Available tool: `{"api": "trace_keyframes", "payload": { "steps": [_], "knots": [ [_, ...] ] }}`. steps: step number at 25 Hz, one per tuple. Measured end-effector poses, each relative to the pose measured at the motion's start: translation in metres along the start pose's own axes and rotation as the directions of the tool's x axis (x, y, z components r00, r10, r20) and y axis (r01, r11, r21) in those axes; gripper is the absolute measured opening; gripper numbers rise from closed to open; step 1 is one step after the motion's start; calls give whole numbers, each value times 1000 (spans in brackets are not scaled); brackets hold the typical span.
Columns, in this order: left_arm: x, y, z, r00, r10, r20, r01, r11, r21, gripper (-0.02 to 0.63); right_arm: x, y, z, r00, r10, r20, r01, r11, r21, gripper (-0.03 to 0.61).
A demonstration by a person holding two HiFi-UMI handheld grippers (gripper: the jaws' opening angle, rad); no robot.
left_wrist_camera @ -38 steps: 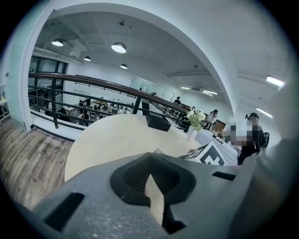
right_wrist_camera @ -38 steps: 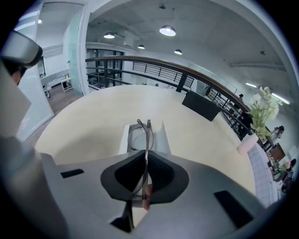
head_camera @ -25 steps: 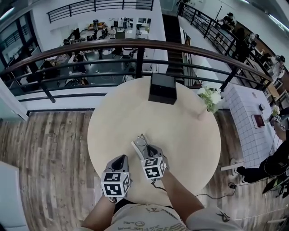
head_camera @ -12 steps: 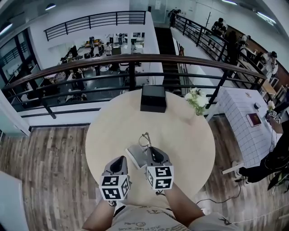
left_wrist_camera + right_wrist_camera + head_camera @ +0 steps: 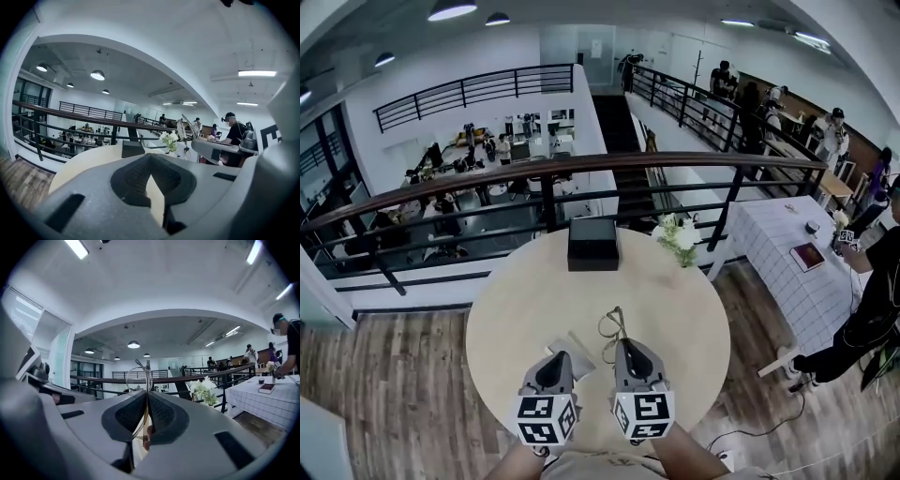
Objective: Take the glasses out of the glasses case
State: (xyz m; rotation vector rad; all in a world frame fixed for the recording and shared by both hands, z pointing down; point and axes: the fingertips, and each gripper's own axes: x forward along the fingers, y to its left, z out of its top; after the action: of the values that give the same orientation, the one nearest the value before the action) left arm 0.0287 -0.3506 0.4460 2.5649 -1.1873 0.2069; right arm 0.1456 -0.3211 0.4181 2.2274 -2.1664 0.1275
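My right gripper (image 5: 628,344) is shut on thin wire-rimmed glasses (image 5: 612,324), which stick out past its tips above the round table (image 5: 525,291). In the right gripper view the frame (image 5: 139,377) stands up from between the pressed pads (image 5: 129,414). The pale glasses case (image 5: 573,348) lies on the table between the two grippers, partly hidden by them. My left gripper (image 5: 556,358) hovers just left of the case with a narrow gap between its pads (image 5: 133,176) and nothing in it. In the left gripper view the glasses (image 5: 183,132) show off to the right.
A black box (image 5: 592,244) and a small vase of white flowers (image 5: 679,238) stand at the table's far edge, against a dark railing (image 5: 487,178) over a lower floor. A white-clothed table (image 5: 787,253) and a person (image 5: 872,309) are to the right.
Both grippers have drawn back toward my body. The right one has carried the glasses clear of the case, which now lies alone on the table. The head view has tilted upward.
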Motion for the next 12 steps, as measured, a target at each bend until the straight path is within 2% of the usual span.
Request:
{"api": "trace_keyframes", "payload": {
  "steps": [8, 12],
  "knots": [
    [-8, -18, -4, 999, -36, -8, 36, 999, 24, 6, -19, -6, -14, 999, -19, -39, 20, 1000, 10, 26],
    [9, -16, -4, 999, -48, -12, 48, 998, 29, 6, -3, -14, -17, 999, -11, -44, 13, 999, 39, 26]
  ]
}}
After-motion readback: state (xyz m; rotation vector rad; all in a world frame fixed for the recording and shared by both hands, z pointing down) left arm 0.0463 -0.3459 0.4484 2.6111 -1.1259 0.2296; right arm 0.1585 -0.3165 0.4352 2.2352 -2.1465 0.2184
